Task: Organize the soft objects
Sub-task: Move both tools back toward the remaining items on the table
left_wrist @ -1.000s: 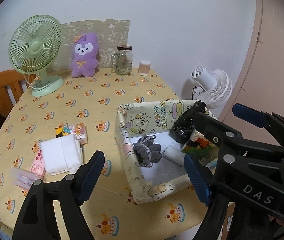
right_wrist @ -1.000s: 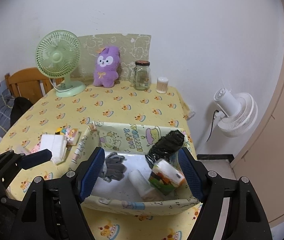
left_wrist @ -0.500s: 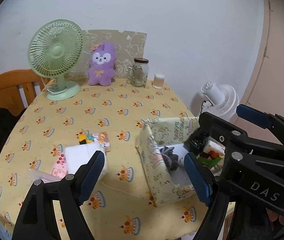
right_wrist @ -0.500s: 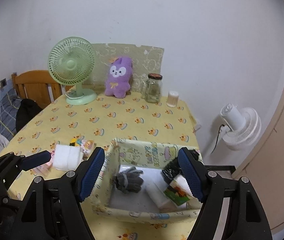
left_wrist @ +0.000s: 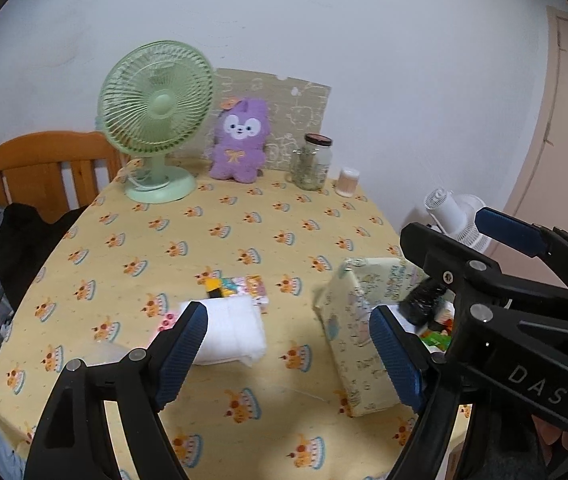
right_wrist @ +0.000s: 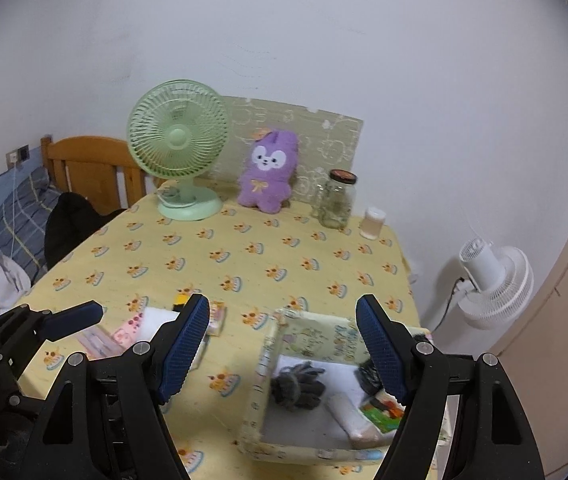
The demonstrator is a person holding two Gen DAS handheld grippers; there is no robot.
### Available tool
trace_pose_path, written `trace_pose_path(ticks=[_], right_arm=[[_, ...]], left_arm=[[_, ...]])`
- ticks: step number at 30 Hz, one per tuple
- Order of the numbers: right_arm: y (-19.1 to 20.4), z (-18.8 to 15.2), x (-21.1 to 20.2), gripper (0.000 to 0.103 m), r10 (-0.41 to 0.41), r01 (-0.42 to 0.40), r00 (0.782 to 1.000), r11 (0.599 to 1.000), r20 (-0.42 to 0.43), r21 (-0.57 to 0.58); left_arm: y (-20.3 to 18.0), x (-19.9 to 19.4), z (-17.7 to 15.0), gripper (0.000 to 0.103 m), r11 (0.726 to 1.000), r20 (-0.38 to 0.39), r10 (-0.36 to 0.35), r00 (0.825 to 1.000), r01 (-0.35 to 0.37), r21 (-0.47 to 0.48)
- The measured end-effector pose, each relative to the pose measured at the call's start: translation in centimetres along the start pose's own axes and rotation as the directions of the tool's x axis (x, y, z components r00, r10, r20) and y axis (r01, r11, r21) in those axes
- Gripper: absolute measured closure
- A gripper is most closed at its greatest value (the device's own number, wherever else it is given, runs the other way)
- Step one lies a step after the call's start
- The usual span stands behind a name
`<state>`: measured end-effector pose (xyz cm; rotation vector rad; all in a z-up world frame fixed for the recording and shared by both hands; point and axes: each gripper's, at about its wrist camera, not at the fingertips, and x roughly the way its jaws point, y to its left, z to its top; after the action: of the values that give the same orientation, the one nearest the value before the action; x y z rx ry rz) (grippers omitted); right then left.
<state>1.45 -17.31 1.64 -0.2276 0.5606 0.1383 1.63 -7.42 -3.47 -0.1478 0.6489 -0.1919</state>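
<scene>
Both grippers are hovering with fingers spread, holding nothing. The left gripper (left_wrist: 288, 344) is facing the folded white cloth (left_wrist: 233, 330) at eleven o'clock; pinching its thick folded edge should carry it cleanly into the fabric bin (right_wrist: 262, 364) at three o'clock, beside the grey gloves (right_wrist: 298, 385), while the right gripper (right_wrist: 284, 346) is waiting.

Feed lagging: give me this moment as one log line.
left gripper: open, empty | right gripper: open, empty | box: holds gloves | white cloth: on table | plush toy: far edge

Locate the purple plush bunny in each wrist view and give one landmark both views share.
Left wrist view: the purple plush bunny sits at the table's far edge, upper centre, right of the fan.
Right wrist view: the bunny sits centre, slightly above the middle, against the patterned board.
Shared landmark: the green desk fan, immediately left of it.
</scene>
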Motion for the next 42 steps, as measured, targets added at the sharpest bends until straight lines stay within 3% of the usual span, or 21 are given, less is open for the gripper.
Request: trace_pose_path(ticks=[19,42], right_arm=[[7.4,1.5,2.1,0.024,0.108,-0.109,0.994,0.99,-0.013,-0.091],[11.5,-1.0,6.7,0.024,0.171,-0.186,0.977,0.975,-0.127,-0.12]], left_arm=[[6.6,-0.9,-1.3,0.018,0.992,-0.014,0.083,0.996,-0.084,-0.091],[10.7,2.0,-5.4,0.018,0.976,-0.14,0.105,0.985,-0.129,-0.173]])
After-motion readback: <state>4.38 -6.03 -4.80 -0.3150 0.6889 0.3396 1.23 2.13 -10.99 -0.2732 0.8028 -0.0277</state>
